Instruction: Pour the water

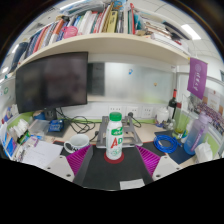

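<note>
A small white bottle (115, 137) with a green cap and a red-and-green label stands upright on a red round coaster (103, 157). The coaster lies at the far end of a black mat (112, 172) on the desk. My gripper (112, 163) is open. Its magenta pads (76, 160) show to the left and right of the mat. The bottle stands between the fingertips and slightly ahead, with a clear gap on each side. Nothing is held. No cup or glass is visible.
A dark monitor (50, 80) stands at the back left under a shelf of books (100, 22). A blue ring-shaped object (166, 146) lies right of the bottle. Cables and small items crowd the desk on the left, and papers (40, 155) lie nearby.
</note>
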`<state>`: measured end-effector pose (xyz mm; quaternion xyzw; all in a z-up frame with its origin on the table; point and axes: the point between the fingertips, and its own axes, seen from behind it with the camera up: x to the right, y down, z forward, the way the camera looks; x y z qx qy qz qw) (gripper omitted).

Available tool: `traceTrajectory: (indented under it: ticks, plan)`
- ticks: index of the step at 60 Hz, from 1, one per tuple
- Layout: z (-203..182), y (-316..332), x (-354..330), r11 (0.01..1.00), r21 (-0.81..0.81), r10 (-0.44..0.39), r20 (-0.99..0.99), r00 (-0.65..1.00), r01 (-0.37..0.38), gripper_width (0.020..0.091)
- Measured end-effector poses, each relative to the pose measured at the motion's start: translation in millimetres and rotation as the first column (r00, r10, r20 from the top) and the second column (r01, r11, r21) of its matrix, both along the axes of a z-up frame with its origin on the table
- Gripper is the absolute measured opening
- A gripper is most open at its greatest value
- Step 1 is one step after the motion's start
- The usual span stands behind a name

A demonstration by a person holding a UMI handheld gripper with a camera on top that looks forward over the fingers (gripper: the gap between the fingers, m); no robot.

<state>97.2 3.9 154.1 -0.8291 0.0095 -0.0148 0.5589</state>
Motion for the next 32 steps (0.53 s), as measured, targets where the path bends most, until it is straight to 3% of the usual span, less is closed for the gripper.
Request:
traceTrajectory:
  ticks: [16,32]
  plan:
    - [70.7,-39.8,-3.4,0.995,0.051,-0.087,0.034,0.996,0.085,0.0848]
    - [90.1,-53.4,-21.3,0.994,0.062,-0.096,0.019,0.995,0.095,0.0835]
